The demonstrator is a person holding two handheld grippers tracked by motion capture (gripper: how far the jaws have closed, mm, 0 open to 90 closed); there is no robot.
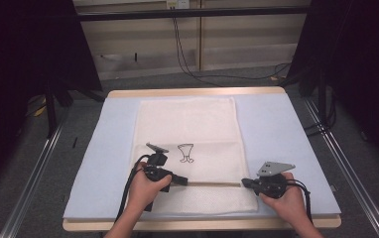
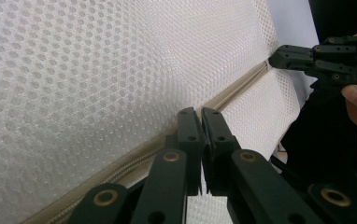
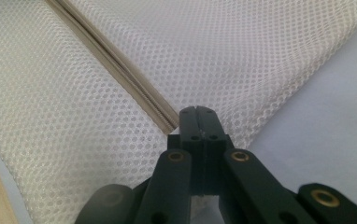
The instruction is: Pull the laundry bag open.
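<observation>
— Black jaws of the left gripper [image 2: 201, 114] fill the foreground of the left gripper view. How do they stand?

— Pressed nearly together, only a thin slit between them, tips right at the beige zipper [image 2: 223, 95] of the white mesh bag [image 2: 97, 70]. Whether they pinch the zipper pull I cannot tell.

— And the right gripper [image 3: 197, 112]?

— Jaws pressed together too, at the zipper's end [image 3: 165, 122] near the bag's edge. What, if anything, sits between them is hidden.

— Where does the bag lie?

— From the high view, the mesh bag [image 1: 187, 119] lies flat on the pale blue mat [image 1: 277, 134] covering the table, a small dark drawing [image 1: 186, 152] on it. The left gripper [image 1: 180, 180] sits over the zipper line near the bag's front left, the right gripper [image 1: 244, 183] at its front right edge, both held in the person's hands.
</observation>
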